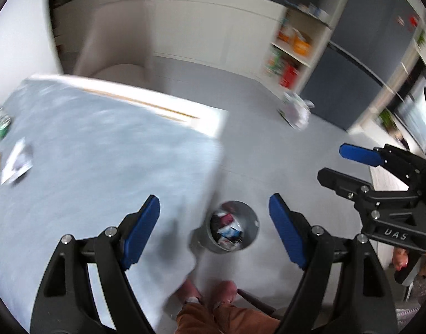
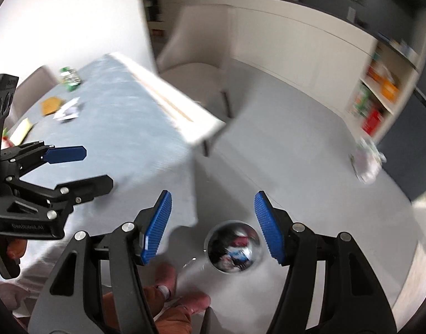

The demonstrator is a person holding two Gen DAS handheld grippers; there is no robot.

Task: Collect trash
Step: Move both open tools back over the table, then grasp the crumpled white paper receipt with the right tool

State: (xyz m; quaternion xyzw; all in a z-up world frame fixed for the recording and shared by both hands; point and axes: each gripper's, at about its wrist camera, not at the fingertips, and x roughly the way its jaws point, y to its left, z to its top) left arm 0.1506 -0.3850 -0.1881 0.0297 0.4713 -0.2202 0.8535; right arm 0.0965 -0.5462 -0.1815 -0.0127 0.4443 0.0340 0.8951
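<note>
**Light scraps on the desk, bin on the floor**

Both claws were released and empty: the left claw (image 1: pixel 214 229) and the right claw (image 2: pixel 213 225) hung above the round metal trash bin (image 2: pixel 233 247) on the grey floor (image 2: pixel 310 194). The remaining crumpled white paper scrap (image 2: pixel 68 111) lay on the blue-clothed desk (image 2: pixel 124 139), near the flat orange card (image 2: pixel 50 105). It looked light and soft, so I judged a pinch at a raised fold best. The desk corner stood close to the bin, but the floor beyond was open.

Right gripper (image 2: pixel 213 222) jaws wide apart, empty, above metal bin (image 2: pixel 234 247) holding wrappers on grey floor (image 2: pixel 310 194). Left gripper (image 2: pixel 97 168) also spread, over blue-clothed table (image 2: pixel 124 139).
</note>
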